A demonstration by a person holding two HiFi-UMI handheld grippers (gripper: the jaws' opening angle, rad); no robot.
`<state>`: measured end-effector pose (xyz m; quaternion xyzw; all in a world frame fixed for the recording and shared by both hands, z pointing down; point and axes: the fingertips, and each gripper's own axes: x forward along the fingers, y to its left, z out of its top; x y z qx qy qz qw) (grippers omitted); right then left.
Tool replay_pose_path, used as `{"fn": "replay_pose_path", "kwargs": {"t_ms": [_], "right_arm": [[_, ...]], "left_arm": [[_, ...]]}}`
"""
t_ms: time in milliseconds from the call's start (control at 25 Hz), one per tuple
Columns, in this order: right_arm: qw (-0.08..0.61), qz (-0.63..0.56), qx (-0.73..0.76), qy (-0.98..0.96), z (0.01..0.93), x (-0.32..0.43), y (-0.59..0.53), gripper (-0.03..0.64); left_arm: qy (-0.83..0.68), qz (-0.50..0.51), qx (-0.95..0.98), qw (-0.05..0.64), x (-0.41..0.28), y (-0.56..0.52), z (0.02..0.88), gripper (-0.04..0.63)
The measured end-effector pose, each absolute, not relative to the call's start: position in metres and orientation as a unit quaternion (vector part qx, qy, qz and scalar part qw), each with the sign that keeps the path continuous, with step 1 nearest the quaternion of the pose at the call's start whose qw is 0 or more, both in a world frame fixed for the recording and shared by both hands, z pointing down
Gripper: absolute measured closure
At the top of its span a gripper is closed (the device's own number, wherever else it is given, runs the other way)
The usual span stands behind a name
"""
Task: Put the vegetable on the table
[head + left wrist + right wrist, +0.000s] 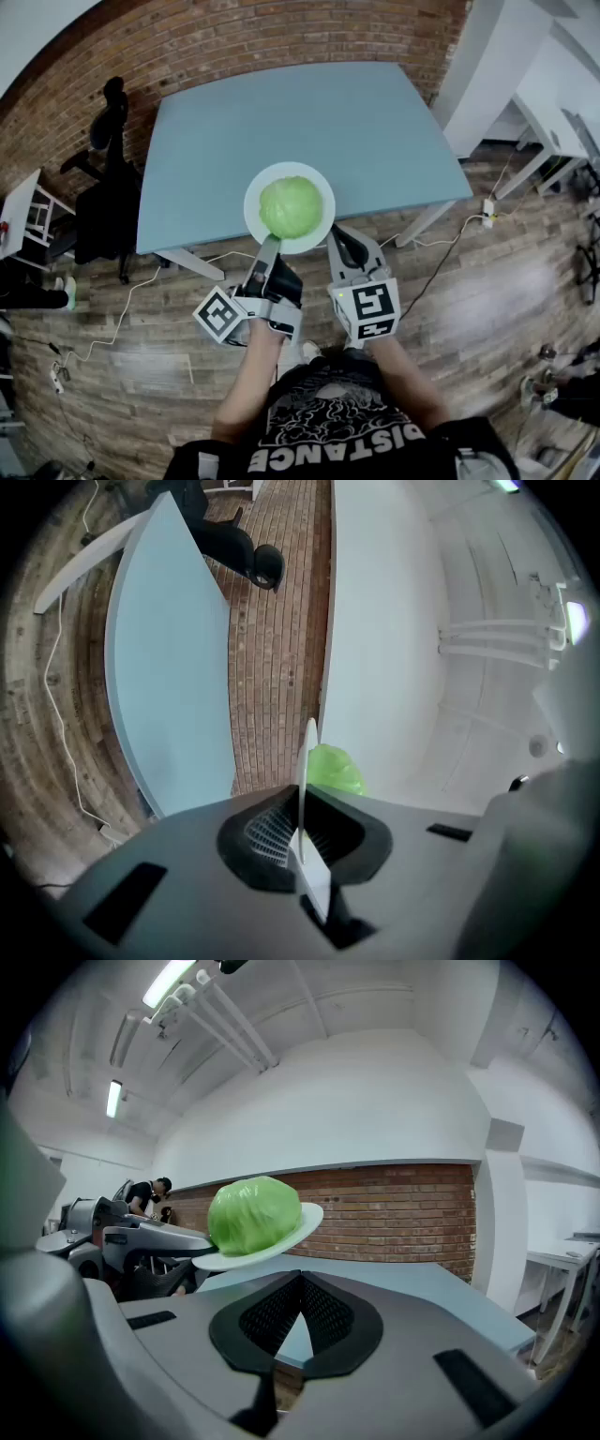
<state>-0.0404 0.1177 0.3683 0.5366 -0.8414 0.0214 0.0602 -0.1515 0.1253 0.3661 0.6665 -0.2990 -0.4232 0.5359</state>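
A round green cabbage (291,207) lies on a white plate (319,180) that is held in the air over the near edge of the light blue table (281,112). My left gripper (268,246) is shut on the plate's near rim. In the left gripper view the plate (306,752) runs edge-on between the jaws of that gripper (300,832), with the cabbage (334,769) beyond. My right gripper (339,240) sits just right of the plate, shut and holding nothing. The right gripper view has the cabbage (251,1213) and plate (307,1217) up left of that gripper (298,1283).
A black office chair (108,197) stands left of the table by the brick wall (262,37). White desks stand at the far right (562,122) and far left (23,211). Cables trail over the wooden floor (469,309). A person (150,1194) is at the far left.
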Motion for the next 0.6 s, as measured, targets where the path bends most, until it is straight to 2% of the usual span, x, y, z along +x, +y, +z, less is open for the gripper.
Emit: {"fn": "replay_pose_path", "kwargs": {"t_ms": [600], "right_arm": [[0.055,0.011,0.546,-0.836,0.369,-0.049,0.132,0.606]], "left_arm": [[-0.289,-0.419,0.666,0.545,-0.162,0.14,0.372,0.584]]}}
